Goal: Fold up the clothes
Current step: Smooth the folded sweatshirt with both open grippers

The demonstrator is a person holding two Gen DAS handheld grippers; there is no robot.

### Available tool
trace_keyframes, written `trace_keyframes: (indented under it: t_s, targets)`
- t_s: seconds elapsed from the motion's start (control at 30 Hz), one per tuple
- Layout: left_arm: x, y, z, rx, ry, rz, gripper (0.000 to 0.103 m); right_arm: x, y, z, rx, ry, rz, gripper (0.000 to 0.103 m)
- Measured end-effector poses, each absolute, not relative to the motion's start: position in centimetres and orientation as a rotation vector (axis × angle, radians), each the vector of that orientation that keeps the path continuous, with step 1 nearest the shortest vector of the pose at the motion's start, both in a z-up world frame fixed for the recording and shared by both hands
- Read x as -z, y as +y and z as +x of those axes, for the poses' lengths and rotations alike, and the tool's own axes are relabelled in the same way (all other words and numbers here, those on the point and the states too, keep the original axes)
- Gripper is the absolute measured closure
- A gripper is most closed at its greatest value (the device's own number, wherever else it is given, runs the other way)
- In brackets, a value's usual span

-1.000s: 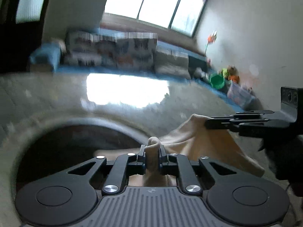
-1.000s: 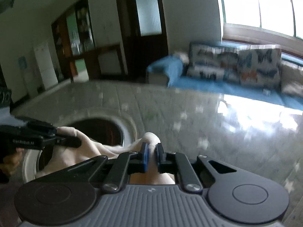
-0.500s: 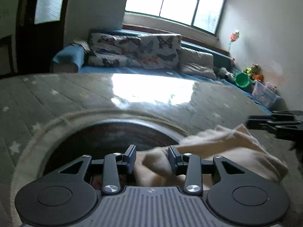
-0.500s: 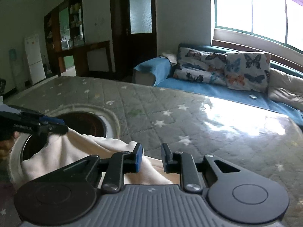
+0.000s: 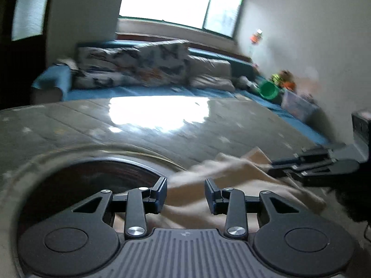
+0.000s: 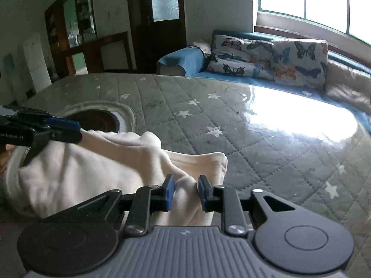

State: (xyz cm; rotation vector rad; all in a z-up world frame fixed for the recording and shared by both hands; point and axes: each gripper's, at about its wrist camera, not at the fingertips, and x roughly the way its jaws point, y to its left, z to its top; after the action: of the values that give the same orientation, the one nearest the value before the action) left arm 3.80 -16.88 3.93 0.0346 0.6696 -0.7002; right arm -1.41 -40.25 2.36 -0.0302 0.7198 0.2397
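Now, in the left wrist view, the left claw (image 5: 185, 194) is standing apart, having released the cream garment (image 5: 231, 180) at 12 o'clock. In the right wrist view, the right claw (image 6: 185, 194) is opening, cloth loose between on the quilted tabletop (image 6: 231, 120); fold apparently laid.

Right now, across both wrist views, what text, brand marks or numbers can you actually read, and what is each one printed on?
"enRobot.AI": white lettering on the side of the left tongs, cut off by the frame's left edge, so the start is missing.
Small white emblem on the ribbed grey body of the right tongs: too small to read.
A similar emblem on the left tongs' body in the left wrist view: blurred, unreadable.
No text shows on the cream garment.
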Motion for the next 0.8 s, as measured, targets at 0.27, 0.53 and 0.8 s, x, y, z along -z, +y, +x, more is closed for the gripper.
trace_keyframes:
  t_s: [0.27, 0.53, 0.8]
  targets:
    - [-2.0, -17.5, 4.6, 0.695, 0.721, 0.058, 0.063, -2.6, -39.6, -1.9, -0.201, 0.678, -0.118, 0.095]
    - [-3.0, -17.9, 4.2, 0.7, 0.673, 0.065, 0.067, -4.6, -38.3, -1.1, -0.227, 0.626, -0.09, 0.086]
    - [-2.6, -19.5, 5.2, 0.717, 0.683, 0.069, 0.085, -3.1, -34.0, 2.0, -0.37, 0.678, -0.118, 0.086]
